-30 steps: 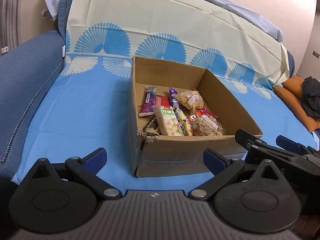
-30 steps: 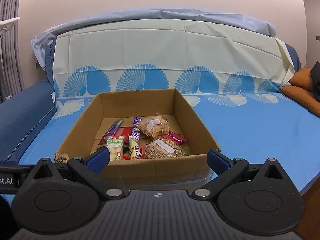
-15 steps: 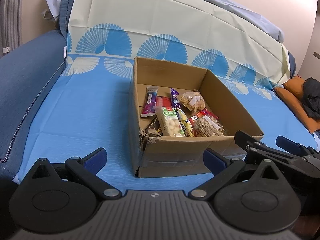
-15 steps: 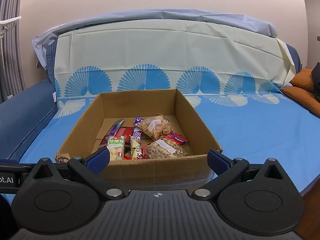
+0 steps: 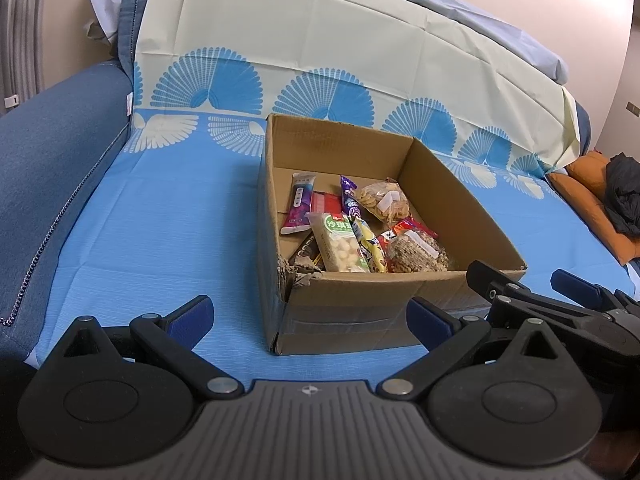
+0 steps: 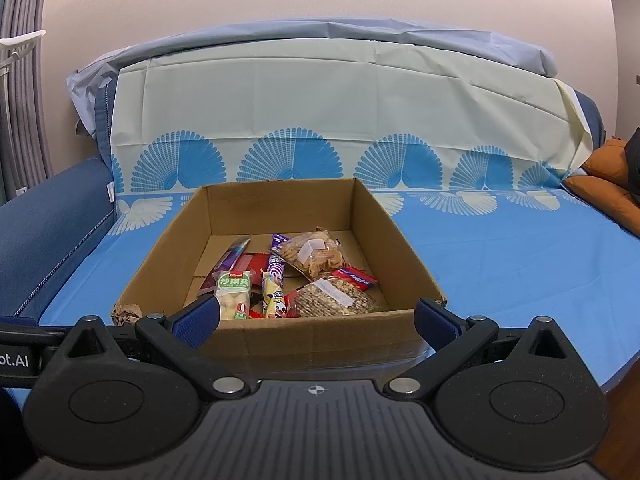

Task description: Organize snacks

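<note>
An open cardboard box point(image 5: 460, 200) point(image 6: 396, 240) stands on the blue sofa cover. It holds several snack packs: a green-topped pack point(image 5: 340, 244) point(image 6: 234, 296), a purple bar point(image 5: 300, 204), a clear bag of crackers point(image 5: 384, 200) point(image 6: 312, 256), and a clear bag of grain snack point(image 5: 416, 254) point(image 6: 332, 300). My left gripper point(image 5: 310, 314) is open and empty in front of the box's near left corner. My right gripper point(image 6: 316, 316) is open and empty just before the box's near wall; it also shows in the left wrist view point(image 5: 536, 292).
The sofa's blue armrest point(image 5: 44, 152) rises at the left. The backrest with the cream and blue fan-patterned cover point(image 6: 320, 120) stands behind the box. An orange cushion point(image 5: 588, 200) with dark clothing point(image 5: 624, 192) lies at the far right. The box's near left corner is torn point(image 5: 296, 272).
Both grippers have risen slightly, so I look a little more down into the box. Both stay open; nothing in the box moved.
</note>
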Available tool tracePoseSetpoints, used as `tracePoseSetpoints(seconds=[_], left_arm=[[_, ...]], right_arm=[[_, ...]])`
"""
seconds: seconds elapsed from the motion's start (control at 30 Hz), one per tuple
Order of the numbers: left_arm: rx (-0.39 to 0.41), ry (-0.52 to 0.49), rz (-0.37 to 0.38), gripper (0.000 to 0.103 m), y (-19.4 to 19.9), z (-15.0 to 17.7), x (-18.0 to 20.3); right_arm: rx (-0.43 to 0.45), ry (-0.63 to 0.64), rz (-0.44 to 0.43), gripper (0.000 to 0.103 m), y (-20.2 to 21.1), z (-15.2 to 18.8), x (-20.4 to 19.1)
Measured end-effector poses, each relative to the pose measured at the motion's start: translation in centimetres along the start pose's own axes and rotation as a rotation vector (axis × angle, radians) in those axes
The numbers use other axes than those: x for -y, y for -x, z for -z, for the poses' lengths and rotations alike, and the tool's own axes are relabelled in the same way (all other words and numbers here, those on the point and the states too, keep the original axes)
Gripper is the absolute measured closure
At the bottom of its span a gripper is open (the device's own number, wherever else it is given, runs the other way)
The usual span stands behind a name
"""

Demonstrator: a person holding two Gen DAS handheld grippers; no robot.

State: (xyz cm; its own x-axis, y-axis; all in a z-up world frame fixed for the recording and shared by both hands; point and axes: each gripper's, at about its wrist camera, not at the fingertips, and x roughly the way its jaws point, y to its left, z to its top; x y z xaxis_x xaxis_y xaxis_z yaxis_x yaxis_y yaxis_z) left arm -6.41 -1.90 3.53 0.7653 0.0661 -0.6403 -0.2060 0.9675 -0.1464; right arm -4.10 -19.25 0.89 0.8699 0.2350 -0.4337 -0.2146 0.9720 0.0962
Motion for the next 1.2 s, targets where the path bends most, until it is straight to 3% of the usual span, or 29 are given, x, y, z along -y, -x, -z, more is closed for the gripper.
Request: tracePoseSetpoints(seconds=[0.53,1.2], left_arm=[[-0.028,0.005,-0.008,0.000,-1.1,-0.3,-0.3],[-0.099,-0.112,-0.024,0.000,-5.1,-2.8,1.0]], right_arm=[[-0.018,-0.016,0.001,0.001,-0.6,-0.2,0.1],[-0.034,-0.043,-0.019,0.001,-3.9,-0.3,1.6]])
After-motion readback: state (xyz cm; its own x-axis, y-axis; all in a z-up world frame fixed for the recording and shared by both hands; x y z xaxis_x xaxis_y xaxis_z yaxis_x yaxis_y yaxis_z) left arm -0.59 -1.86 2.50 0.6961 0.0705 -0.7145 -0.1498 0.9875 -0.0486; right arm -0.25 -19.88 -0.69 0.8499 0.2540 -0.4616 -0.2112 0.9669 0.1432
